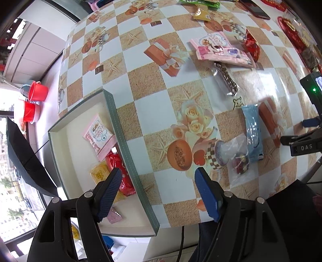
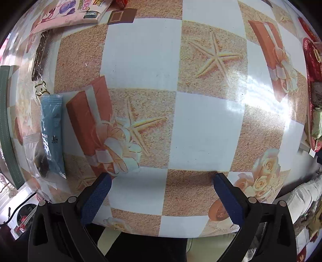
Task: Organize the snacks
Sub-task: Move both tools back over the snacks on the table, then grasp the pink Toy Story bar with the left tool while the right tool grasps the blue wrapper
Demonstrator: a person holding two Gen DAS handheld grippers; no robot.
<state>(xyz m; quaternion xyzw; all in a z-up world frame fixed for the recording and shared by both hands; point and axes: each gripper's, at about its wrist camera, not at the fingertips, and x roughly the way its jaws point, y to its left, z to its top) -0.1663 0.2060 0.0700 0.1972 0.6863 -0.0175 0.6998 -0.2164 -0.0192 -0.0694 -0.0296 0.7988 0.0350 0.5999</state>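
My left gripper (image 1: 159, 177) is open and empty, above the right wall of a green-rimmed box (image 1: 122, 137). The box holds a pink packet (image 1: 98, 135), a red packet (image 1: 116, 163), a yellow packet (image 1: 99, 173) and a small pink one (image 1: 114, 216). On the table lie a blue packet (image 1: 252, 133), a clear packet (image 1: 236, 155), a dark bar in clear wrap (image 1: 225, 78) and a large pink packet (image 1: 221, 50). My right gripper (image 2: 162, 181) is open and empty over bare tablecloth. The blue packet (image 2: 52, 133) lies to its left.
The patterned table (image 1: 149, 108) ends near me. More snacks lie at the far edge: a yellow packet (image 1: 202, 15), a red packet (image 1: 252, 46) and a red tray (image 2: 314, 96) at the right. Red buckets (image 1: 36, 94) stand on the floor left.
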